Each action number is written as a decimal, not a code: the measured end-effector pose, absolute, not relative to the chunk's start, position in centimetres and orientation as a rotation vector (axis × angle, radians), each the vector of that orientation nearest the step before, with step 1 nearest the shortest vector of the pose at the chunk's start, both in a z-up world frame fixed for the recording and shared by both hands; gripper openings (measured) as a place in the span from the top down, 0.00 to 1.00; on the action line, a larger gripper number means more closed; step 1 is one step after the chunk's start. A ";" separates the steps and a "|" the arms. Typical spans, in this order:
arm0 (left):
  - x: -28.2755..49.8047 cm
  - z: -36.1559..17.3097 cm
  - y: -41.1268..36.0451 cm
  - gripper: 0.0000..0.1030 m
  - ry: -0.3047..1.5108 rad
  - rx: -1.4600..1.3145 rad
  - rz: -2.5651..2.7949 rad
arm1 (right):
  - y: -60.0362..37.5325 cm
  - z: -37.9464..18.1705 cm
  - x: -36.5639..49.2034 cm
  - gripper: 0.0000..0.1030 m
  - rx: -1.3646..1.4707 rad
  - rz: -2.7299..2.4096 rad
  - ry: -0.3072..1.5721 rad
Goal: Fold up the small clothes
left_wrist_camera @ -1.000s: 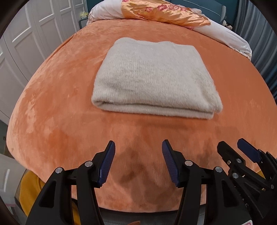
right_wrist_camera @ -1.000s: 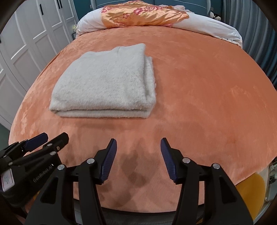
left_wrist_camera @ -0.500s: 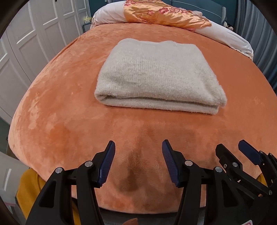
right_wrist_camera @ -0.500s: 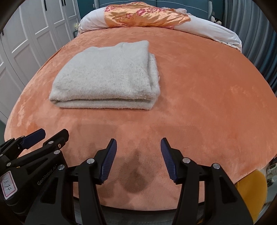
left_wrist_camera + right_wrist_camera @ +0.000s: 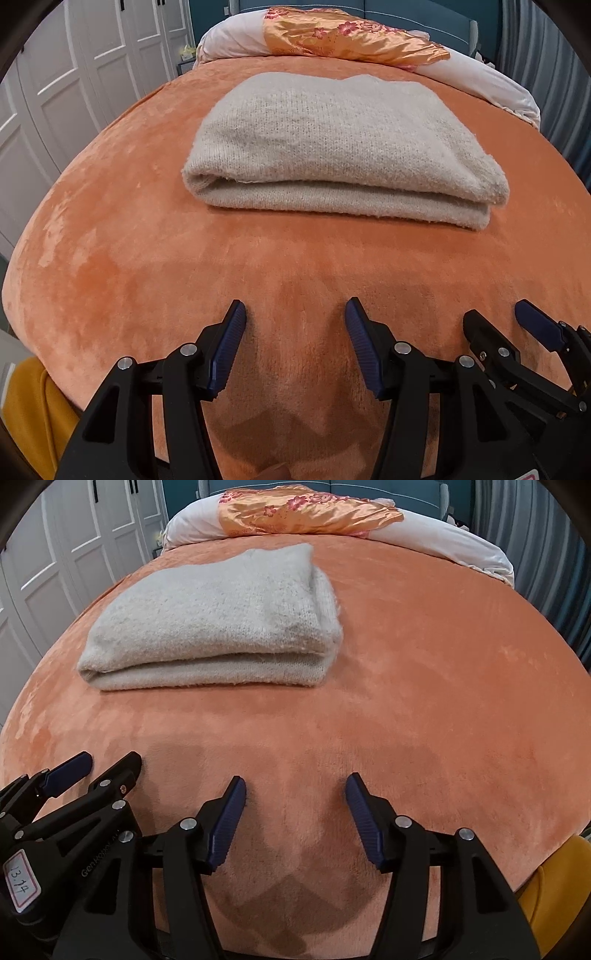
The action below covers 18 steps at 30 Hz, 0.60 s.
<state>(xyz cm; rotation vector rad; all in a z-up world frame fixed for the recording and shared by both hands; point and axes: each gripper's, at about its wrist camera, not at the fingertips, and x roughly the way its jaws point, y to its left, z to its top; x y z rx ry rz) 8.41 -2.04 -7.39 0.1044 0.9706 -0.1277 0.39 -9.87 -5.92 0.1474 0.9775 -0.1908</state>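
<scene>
A cream knitted sweater (image 5: pixel 340 147) lies folded into a thick flat rectangle on the orange blanket (image 5: pixel 147 258), its layered edge facing the camera.

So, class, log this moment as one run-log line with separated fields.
stage: sweater folded | sweater: on orange blanket | left gripper: open, empty | right gripper: open, empty, just widened

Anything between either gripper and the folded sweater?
Nothing visible. Only bare orange blanket lies between the left gripper, the right gripper and the folded sweater. Both grippers are open and empty, side by side short of its near edge.
</scene>
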 end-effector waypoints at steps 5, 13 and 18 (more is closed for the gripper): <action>8.7 -7.5 -2.1 0.46 0.974 0.119 -0.129 | -9.4 -6.1 0.4 0.47 0.139 -0.194 0.977; 9.3 -7.5 -2.3 0.46 0.987 0.121 -0.107 | -9.4 -6.3 0.4 0.47 0.138 -0.191 0.980; 9.6 -7.4 -2.3 0.46 1.001 0.109 -0.105 | -9.5 -6.1 0.7 0.47 0.144 -0.195 0.993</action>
